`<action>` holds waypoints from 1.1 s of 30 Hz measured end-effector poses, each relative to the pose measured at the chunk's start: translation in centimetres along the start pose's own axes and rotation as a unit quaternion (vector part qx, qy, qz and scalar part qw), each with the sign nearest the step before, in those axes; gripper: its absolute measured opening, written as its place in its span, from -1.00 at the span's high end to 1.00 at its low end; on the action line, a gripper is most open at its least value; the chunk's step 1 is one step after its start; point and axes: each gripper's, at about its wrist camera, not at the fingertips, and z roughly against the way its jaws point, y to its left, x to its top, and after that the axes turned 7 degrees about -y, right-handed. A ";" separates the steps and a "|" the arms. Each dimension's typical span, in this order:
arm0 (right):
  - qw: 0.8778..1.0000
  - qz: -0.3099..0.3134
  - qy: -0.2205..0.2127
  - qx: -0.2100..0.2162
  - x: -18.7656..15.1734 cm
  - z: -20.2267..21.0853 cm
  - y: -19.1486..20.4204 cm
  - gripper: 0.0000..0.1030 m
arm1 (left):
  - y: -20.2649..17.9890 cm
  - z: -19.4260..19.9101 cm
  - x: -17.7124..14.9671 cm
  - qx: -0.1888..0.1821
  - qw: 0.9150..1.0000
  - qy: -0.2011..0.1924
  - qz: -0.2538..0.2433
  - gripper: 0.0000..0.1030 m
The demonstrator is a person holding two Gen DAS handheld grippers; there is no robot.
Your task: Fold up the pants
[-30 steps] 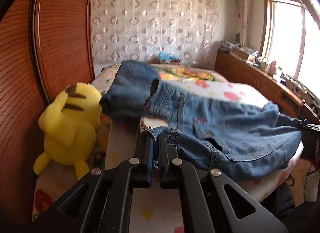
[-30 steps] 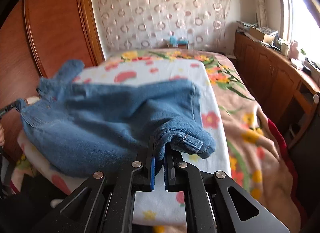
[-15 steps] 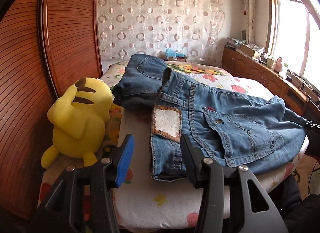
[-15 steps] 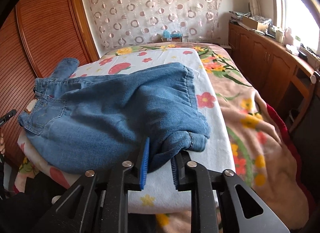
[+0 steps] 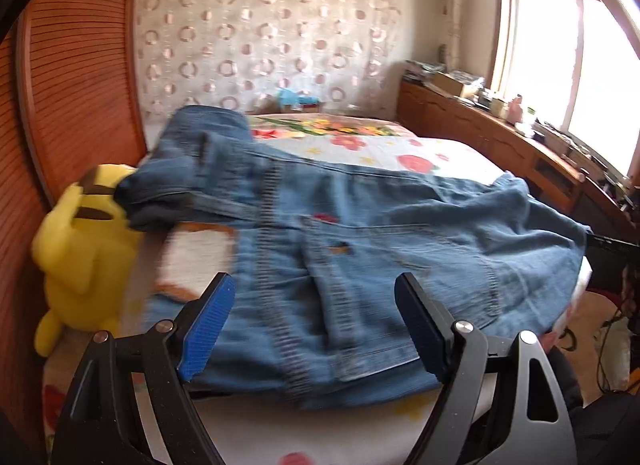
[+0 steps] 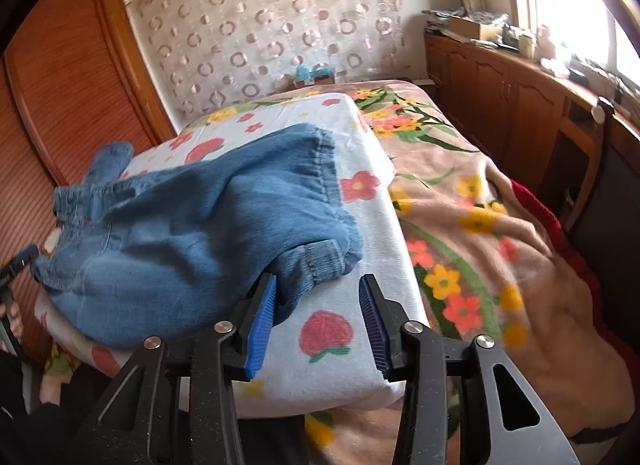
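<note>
Jeans (image 5: pixel 360 265) are lying folded across the flowery white pad (image 6: pixel 352 329) on the bed, w/ a yellow plush (image 5: pixel 80 257) sitting next to the waistband. Left gripper (image 5: pixel 316 321) jaws have just been opening, now standing wide apart over the denim w/o pinching it. Right gripper (image 6: pixel 318 313) jaws have been opening too, cuff lying loose just beside its left pad.

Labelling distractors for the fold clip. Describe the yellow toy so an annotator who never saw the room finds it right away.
Start at the ribbed red-brown wooden wardrobe door along the bed's left side. At its foot, on the floral-print bed cover, sits a bright yellow plush toy with dark brown stripes, against the waistband end of the blue denim jeans. It is the only solid-yellow, stuffed thing among flat fabrics.
</note>
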 end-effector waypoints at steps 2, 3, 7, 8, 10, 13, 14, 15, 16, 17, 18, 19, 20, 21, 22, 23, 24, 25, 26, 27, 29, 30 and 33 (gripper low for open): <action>1.000 -0.007 -0.004 -0.001 0.2 -0.1 0.0 0.14 | -1.2 -0.7 0.0 -0.011 1.000 0.003 -0.003 -0.61; 1.000 -0.007 -0.006 -0.001 0.2 -0.2 0.2 0.14 | -1.7 -1.0 0.1 -0.016 1.000 0.006 -0.004 -0.61; 1.000 -0.006 0.003 0.009 0.0 -0.7 0.6 0.18 | -3.4 -2.1 -0.2 -0.028 0.999 0.016 -0.017 -0.61; 1.000 -0.006 0.003 0.013 -0.1 -0.7 0.7 0.40 | -3.6 -2.3 -0.4 -0.030 0.999 0.019 -0.018 -0.61; 1.000 -0.006 -0.004 0.018 -0.1 -0.5 0.9 0.61 | -3.8 -2.9 -0.7 -0.032 0.999 0.029 -0.018 -0.61; 0.999 0.022 -0.041 0.005 -0.1 1.1 1.4 0.70 | -3.9 -3.5 -1.2 -0.027 0.999 0.040 -0.017 -0.61; 0.998 0.034 -0.055 -0.002 -0.1 1.8 1.7 0.70 | -3.8 -3.6 -1.4 -0.026 0.999 0.043 -0.015 -0.61; 0.998 0.038 -0.058 -0.006 -0.2 2.1 1.8 0.70 | -3.6 -3.7 -1.6 -0.026 0.999 0.045 -0.013 -0.61; 0.998 0.034 -0.050 -0.008 -0.3 2.1 1.7 0.70 | -3.5 -3.7 -1.7 -0.027 0.999 0.045 -0.011 -0.61; 0.999 0.029 -0.039 -0.009 -0.7 1.8 1.6 0.70 | -3.4 -3.7 -1.9 -0.028 0.999 0.045 -0.010 -0.61; 0.999 0.030 -0.025 -0.016 -1.2 1.3 1.6 0.70 | -3.4 -3.8 -2.0 -0.028 0.999 0.045 -0.009 -0.61; 0.999 0.033 -0.010 -0.024 -1.7 0.7 1.5 0.70 | -3.5 -3.8 -2.1 -0.028 0.999 0.045 -0.010 -0.61; 0.999 0.031 0.001 -0.029 -2.1 0.2 1.3 0.70 | -3.5 -3.7 -2.3 -0.027 0.999 0.043 -0.011 -0.61; 0.999 0.024 0.008 -0.031 -2.4 -0.1 1.1 0.69 | -3.6 -3.8 -2.3 -0.026 0.999 0.043 -0.013 -0.61; 0.999 0.015 0.014 -0.031 -2.6 -0.3 0.7 0.61 | -3.7 -3.8 -2.5 -0.025 0.999 0.043 -0.014 -0.61; 0.999 0.011 0.018 -0.034 -2.7 -0.4 0.5 0.46 | -3.7 -3.8 -2.6 -0.023 0.999 0.042 -0.016 -0.61; 0.999 0.010 0.019 -0.039 -2.7 -0.3 0.3 0.43 | -3.8 -3.9 -2.6 -0.022 0.999 0.041 -0.018 -0.61; 0.999 0.008 0.014 -0.041 -2.5 -0.2 0.2 0.37 | -3.7 -3.8 -2.7 -0.021 0.999 0.040 -0.019 -0.61; 0.999 0.006 0.009 -0.044 -2.3 0.1 0.0 0.35 | -3.7 -3.8 -2.7 -0.021 0.999 0.039 -0.021 -0.61; 0.999 0.004 0.004 -0.047 -2.0 0.3 -0.1 0.34 | -3.7 -3.8 -2.7 -0.021 0.999 0.038 -0.021 -0.61; 0.999 0.000 -0.011 -0.048 -1.3 1.0 -0.4 0.28 | -3.7 -3.7 -2.8 -0.020 0.999 0.037 -0.020 -0.62; 0.999 0.001 -0.020 -0.050 -0.9 1.2 -0.4 0.27 | -3.7 -3.8 -2.7 -0.019 0.999 0.036 -0.020 -0.62; 0.998 0.011 -0.039 -0.058 0.2 1.5 0.3 0.27 | -4.0 -4.0 -2.7 -0.017 0.999 0.034 -0.021 -0.65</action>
